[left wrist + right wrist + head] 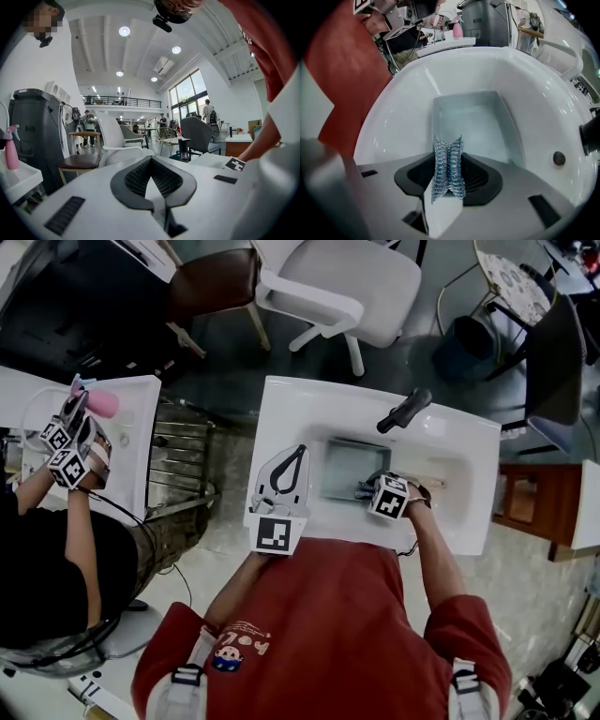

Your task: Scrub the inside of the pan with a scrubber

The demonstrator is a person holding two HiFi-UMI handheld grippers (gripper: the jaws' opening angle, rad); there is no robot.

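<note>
While pinching a steel-wool scrubber [448, 171] between right gripper [448, 145] fingers, hovered at the near edge of the rectangular metal pan [473, 124], seated in the white sink [389, 112]. Farther left, rested left gripper [151, 158] on the sink rim, fingers pressed together, empty.

You have no plain words or numbers to read anywhere around your claws. The only signs are black-and-white square markers. One faces up on the cube [276, 533] behind your left gripper [301, 450]. Another sits on the cube [390, 497] behind your right gripper [362, 490]. In the left gripper view, a corner of one such marker [234, 164] shows off to the right of that claw. Well to the left of your left gripper, the other person's grippers carry the same kind of marker cubes [62, 454]. On your red shirt [328, 634], behind both claws, a small cartoon print [225, 657] sits under an arc of letters too small to make out.
</note>
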